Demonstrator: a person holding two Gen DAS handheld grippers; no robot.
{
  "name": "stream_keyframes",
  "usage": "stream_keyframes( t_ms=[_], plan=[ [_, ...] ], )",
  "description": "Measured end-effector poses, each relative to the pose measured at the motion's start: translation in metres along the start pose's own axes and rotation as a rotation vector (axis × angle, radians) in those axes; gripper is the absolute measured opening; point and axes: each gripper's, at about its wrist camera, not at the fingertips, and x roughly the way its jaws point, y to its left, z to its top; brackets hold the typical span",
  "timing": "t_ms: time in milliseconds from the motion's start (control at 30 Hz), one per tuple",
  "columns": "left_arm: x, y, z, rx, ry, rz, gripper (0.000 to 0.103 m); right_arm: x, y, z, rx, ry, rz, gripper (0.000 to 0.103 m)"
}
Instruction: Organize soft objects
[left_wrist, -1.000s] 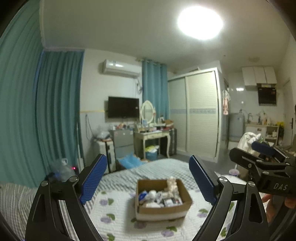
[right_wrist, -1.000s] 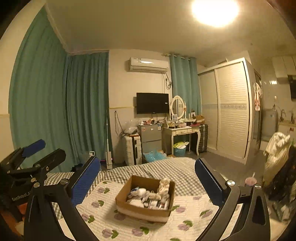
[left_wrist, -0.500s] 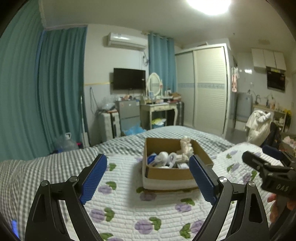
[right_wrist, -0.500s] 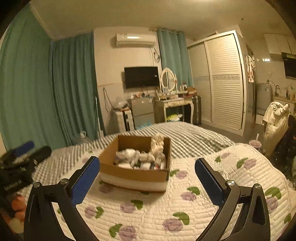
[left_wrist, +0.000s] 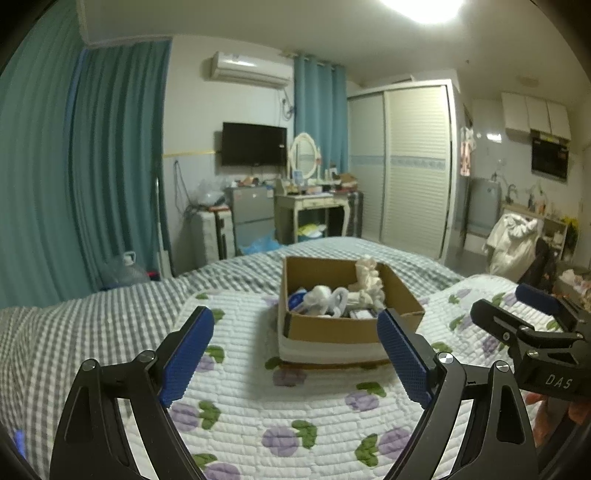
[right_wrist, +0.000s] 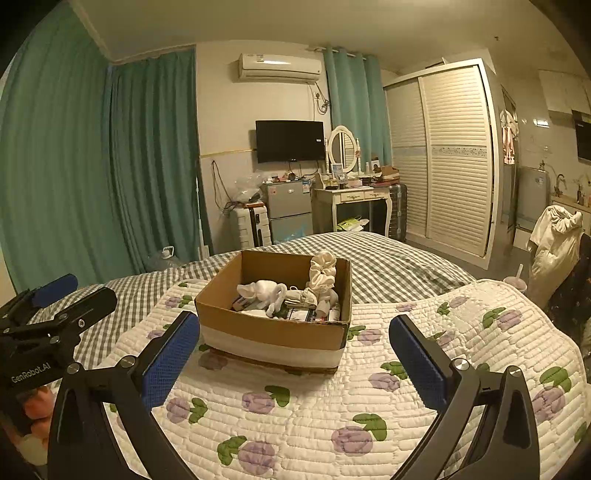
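Observation:
A brown cardboard box (left_wrist: 332, 328) stands on a white quilt with purple flowers (left_wrist: 258, 402). It also shows in the right wrist view (right_wrist: 273, 332). It holds several soft items: a cream scrunchie-like piece (right_wrist: 323, 271), a white fabric item (right_wrist: 264, 290) and small packets. My left gripper (left_wrist: 295, 354) is open and empty, short of the box. My right gripper (right_wrist: 295, 354) is open and empty, just in front of the box. Each gripper shows at the edge of the other's view.
The quilt (right_wrist: 332, 406) lies over a grey checked bedspread (left_wrist: 92, 317). Beyond the bed are teal curtains (left_wrist: 110, 166), a small fridge (right_wrist: 290, 210), a dressing table (right_wrist: 354, 199), a wardrobe (right_wrist: 454, 158) and clothes on a chair (right_wrist: 554, 240).
Both grippers have tilted down and come closer to the box, which now appears larger and nearer. Both stay open and empty.

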Motion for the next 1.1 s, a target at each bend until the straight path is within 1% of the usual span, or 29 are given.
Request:
stream_keyframes(
  t_ms=[400,567,733,1100],
  plan=[
    [-0.0012,0.0035,-0.0017,-0.016,0.01,-0.009,0.091,-0.0019,0.0009,0.001,-0.008,-0.004,-0.01,0.103],
    [-0.0008,0.0027,-0.0036,-0.016,0.009,-0.002,0.091,-0.0022,0.0026,0.0002,-0.02,-0.012,-0.019,0.103],
    [-0.0014,0.0019,-0.004,-0.016,0.009,-0.011,0.091,-0.0009,0.0029,-0.0004,-0.014,-0.008,-0.019,0.103],
    [-0.0004,0.0045,-0.0046,-0.02,0.015,-0.005,0.091,0.0028,0.0036,-0.0024,-0.015,0.004,-0.023,0.103]
  ],
)
